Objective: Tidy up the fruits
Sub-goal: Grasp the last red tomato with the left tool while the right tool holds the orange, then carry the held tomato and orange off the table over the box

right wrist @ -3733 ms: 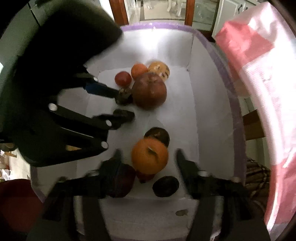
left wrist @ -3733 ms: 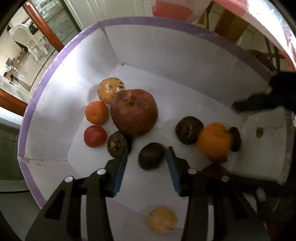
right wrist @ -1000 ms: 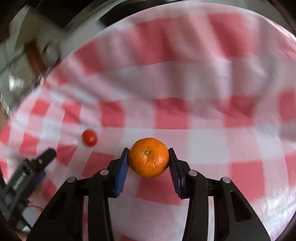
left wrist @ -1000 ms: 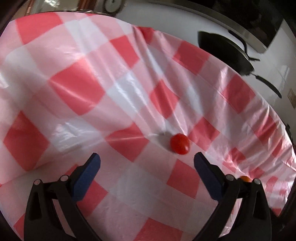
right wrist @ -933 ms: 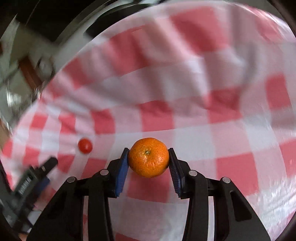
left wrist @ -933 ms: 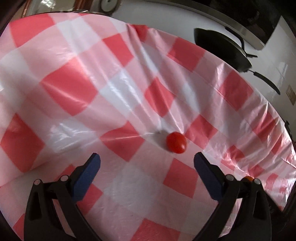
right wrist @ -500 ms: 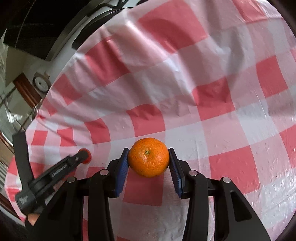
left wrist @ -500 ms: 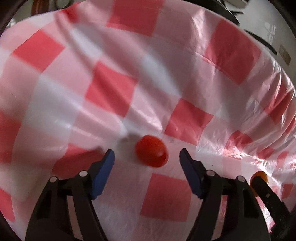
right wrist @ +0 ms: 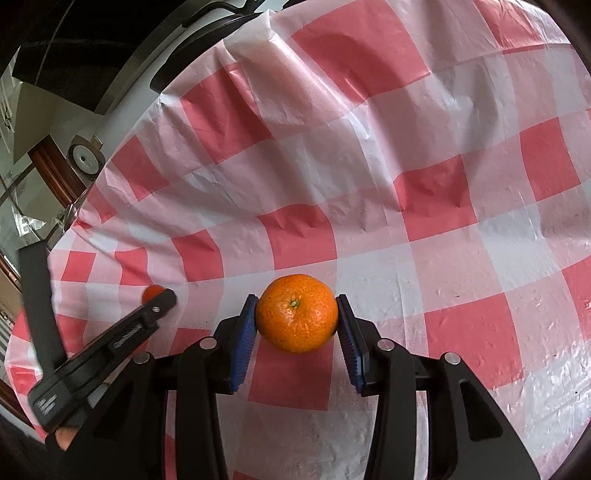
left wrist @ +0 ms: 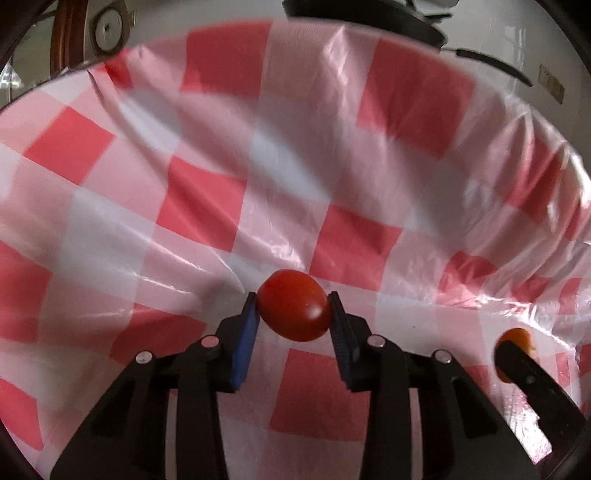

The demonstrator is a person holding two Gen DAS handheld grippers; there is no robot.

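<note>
In the left wrist view a small red tomato [left wrist: 293, 310] sits between the blue pads of my left gripper [left wrist: 293, 314], which is shut on it over the red and white checked tablecloth [left wrist: 207, 206]. The right wrist view shows an orange mandarin [right wrist: 297, 313] clamped in my right gripper [right wrist: 296, 319], just above the cloth. The left gripper [right wrist: 162, 295] also shows at the left of that view with the tomato [right wrist: 150, 293] at its tip. The mandarin [left wrist: 517, 338] and a right finger appear at the right edge of the left wrist view.
The checked tablecloth [right wrist: 424, 184] covers the table and hangs over its far edge. Beyond it stand a dark pan [left wrist: 362, 22] and a round fitting on a wooden frame [left wrist: 109, 27]. A person's fingertip [right wrist: 64, 437] shows under the left gripper.
My left gripper moved up to the tomato and its jaws closed from wide open onto it. The right gripper kept its hold on the mandarin and stayed in place.
</note>
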